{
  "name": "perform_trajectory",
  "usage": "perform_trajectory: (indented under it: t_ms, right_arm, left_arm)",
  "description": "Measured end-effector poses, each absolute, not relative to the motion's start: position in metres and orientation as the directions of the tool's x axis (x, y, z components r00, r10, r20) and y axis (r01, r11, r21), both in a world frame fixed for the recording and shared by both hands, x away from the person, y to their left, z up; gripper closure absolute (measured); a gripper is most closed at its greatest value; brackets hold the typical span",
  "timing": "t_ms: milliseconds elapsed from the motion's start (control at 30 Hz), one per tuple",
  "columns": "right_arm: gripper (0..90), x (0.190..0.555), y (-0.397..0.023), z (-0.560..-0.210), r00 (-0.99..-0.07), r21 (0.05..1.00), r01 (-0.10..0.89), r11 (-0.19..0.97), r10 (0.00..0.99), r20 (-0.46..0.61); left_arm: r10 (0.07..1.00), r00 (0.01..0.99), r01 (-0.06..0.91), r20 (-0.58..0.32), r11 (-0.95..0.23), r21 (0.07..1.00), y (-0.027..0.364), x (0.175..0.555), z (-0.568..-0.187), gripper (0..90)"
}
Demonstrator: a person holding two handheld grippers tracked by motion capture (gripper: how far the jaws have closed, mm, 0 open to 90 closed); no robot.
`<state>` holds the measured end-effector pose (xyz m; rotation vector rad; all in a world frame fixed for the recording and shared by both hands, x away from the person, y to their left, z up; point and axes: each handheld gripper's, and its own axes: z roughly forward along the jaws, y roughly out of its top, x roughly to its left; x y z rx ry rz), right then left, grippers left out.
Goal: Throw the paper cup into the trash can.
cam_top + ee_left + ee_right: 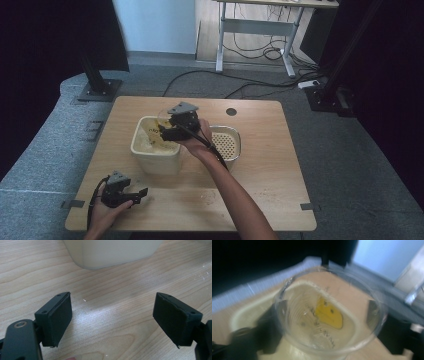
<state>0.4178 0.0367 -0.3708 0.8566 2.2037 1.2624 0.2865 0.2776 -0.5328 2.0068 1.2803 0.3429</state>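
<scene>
Nearest the person's edge of the wooden table [260, 195], the left gripper [141, 192] lies low near the front left corner, held in the left hand [102, 212]. In the left gripper view its two black pads [61, 317] stand wide apart with nothing but bare wood between them. A broad strip of free tabletop runs along the front edge to its right, and the whole right side of the table is open as far as the right edge.

Just beyond the left gripper stands the cream tub [156, 159], its rounded lower corner showing at the top of the left gripper view [110, 252]. It sits left of the table's middle, with yellow scraps inside.

Above the tub's far right corner the right gripper [167, 131] hovers in the right hand [200, 140], forearm reaching in from the bottom. The right gripper view is blurred, yet a clear plastic cup [329, 315] fills the space between the jaws, which stand wide on either side of its wall; the cup is tipped over the tub [242, 317], a yellow smear on its inner side.

Touching the tub's right side is a perforated metal strainer [226, 144]. Past both, a bare band of wood reaches the far edge, broken by a round cable hole [231, 111].
</scene>
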Motion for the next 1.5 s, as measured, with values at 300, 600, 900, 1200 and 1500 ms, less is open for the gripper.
perform_trajectory:
  t_ms: [300,600,900,1200,1500]
  right_arm:
    - [13.6,0.419,0.036,-0.377,-0.696,0.859,0.325,0.396,0.715,-0.066]
    - [18.2,0.384,-0.039,-0.367,-0.673,0.915,0.259,0.31,0.737,-0.059]
    - [19.4,0.334,-0.122,-0.385,-0.625,0.943,0.222,0.248,0.779,-0.058]
    - [20.8,0.292,-0.179,-0.427,-0.564,0.956,0.228,0.185,0.825,-0.025]
    - [19.9,0.277,-0.193,-0.466,-0.552,0.939,0.285,0.192,0.834,-0.003]
  left_arm:
    - [0.869,0.471,0.677,-0.153,-0.245,0.694,0.28,0.286,-0.533,15.8]
    - [0.87,0.472,0.678,-0.142,-0.255,0.689,0.275,0.287,-0.534,15.8]
    - [0.871,0.47,0.684,-0.143,-0.257,0.683,0.273,0.288,-0.536,15.9]
    - [0.874,0.464,0.689,-0.147,-0.252,0.68,0.273,0.29,-0.537,15.9]
    - [0.874,0.466,0.687,-0.14,-0.257,0.68,0.273,0.291,-0.537,16.0]
